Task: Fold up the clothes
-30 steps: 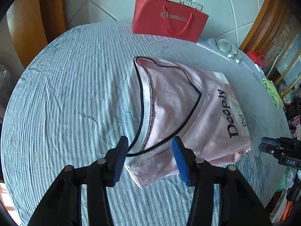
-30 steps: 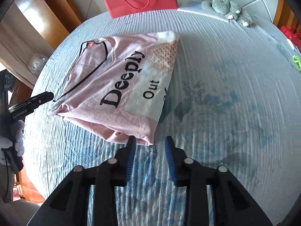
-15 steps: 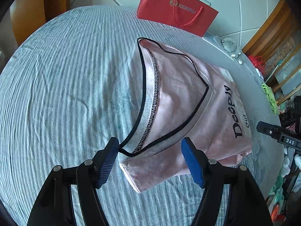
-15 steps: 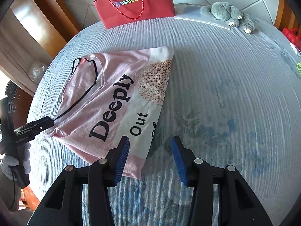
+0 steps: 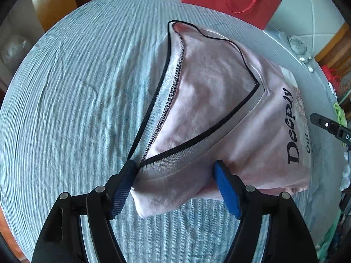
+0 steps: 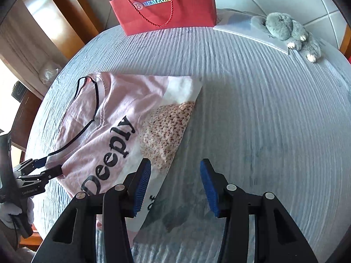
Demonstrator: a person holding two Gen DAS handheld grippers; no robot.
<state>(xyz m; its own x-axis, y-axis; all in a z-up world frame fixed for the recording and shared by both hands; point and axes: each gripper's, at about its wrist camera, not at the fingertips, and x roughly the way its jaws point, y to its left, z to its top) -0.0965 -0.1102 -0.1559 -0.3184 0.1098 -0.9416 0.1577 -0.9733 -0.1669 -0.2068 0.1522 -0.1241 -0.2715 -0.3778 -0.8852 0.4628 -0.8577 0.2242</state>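
Both tongs gape wide over the half-folded pink shirt, so a sloppy pinch could bunch it.

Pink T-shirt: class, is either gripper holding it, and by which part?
Neither holds it. The left gripper is open around the pink T-shirt at its collar corner; the right gripper is open over its folded edge.

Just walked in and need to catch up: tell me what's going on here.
A person is folding a pink shirt on a bed, with a gripper in each hand. The left gripper is open around the shirt's collar corner. The right gripper is open over its printed edge. Neither has closed on the shirt yet. A red bag and a plush toy sit behind.
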